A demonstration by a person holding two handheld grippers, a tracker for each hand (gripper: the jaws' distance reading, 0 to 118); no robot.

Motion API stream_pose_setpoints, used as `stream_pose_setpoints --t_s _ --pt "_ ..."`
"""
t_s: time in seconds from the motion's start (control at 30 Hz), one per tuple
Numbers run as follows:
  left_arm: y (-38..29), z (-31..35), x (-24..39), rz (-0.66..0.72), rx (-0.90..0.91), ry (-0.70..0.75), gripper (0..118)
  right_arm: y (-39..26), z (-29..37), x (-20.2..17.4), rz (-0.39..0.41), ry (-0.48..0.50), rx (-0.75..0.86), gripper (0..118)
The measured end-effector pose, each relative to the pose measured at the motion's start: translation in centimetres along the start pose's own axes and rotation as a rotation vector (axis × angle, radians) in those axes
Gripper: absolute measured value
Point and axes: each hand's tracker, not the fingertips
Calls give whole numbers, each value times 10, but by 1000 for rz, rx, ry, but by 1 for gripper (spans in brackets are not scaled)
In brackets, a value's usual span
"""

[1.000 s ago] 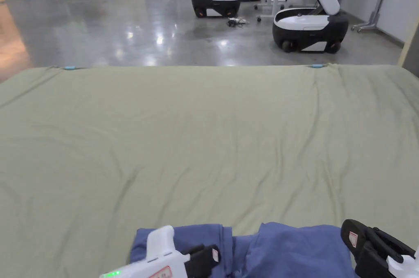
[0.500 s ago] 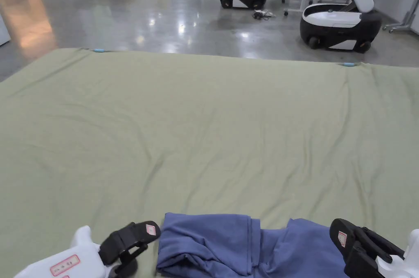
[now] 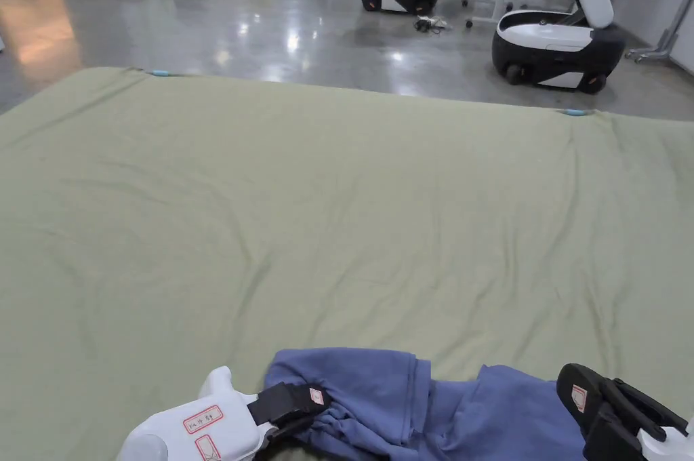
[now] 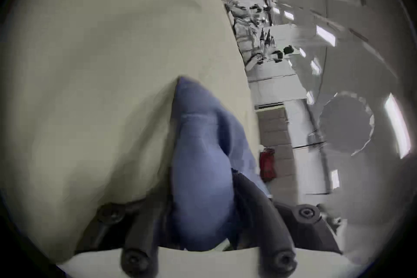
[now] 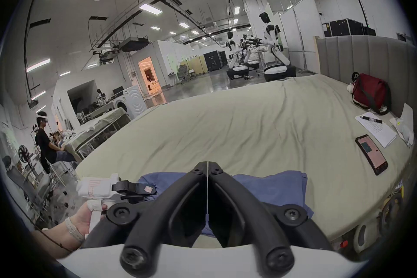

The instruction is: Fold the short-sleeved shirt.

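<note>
The blue short-sleeved shirt [image 3: 434, 408] lies crumpled at the near edge of the green sheet [image 3: 339, 211]. My left gripper [image 3: 301, 408] reaches in from the left, and its jaws are shut on the shirt's bunched left edge. In the left gripper view the blue cloth [image 4: 203, 147] bulges up between the two black jaws of the left gripper [image 4: 200, 181]. My right gripper [image 3: 576, 391] hovers at the shirt's right end. Its jaws are pressed together with nothing in them, as the right gripper view shows [image 5: 207, 164], with the shirt [image 5: 270, 188] below and the left gripper [image 5: 135, 190] off to the left.
The sheet covers a wide bed. A phone [image 5: 371, 154], a notepad with a pen [image 5: 375, 131] and a red bag [image 5: 370, 93] lie on its right side by the headboard. Wheeled robots [image 3: 556, 49] stand on the floor beyond the far edge. A person [image 5: 45, 138] sits far left.
The left gripper stood open beside the shirt's left edge half a second ago; it has moved right and shut on that edge. The right gripper has barely moved.
</note>
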Motion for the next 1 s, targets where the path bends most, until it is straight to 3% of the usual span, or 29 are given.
stream_pose_setpoints --t_s 0.13,0.27,0.37,0.6,0.87,0.93,0.97,1.0 --pt "21 43 -4 -9 116 73 17 0 1 -1 4 4 7 5" --pt "33 78 26 -301 238 284 17 -2 -1 2 3 14 1 5" --pt "19 77 71 -519 248 351 17 -4 -1 5 0 18 -2 5" --pt "-83 -16 180 -1114 120 433 17 -9 7 15 5 -14 -13 5" --pt "-187 -113 160 -1604 -50 675 18 -17 21 36 -6 -67 -45 5" --pt "-196 -112 154 -1733 -13 719 24 -18 21 40 1 -73 -52 5" --pt "-196 -110 154 -1738 -5 712 35 -18 22 41 1 -74 -51 5" --pt "-192 -106 156 -1699 -7 698 59 -18 22 42 -2 -76 -49 5"
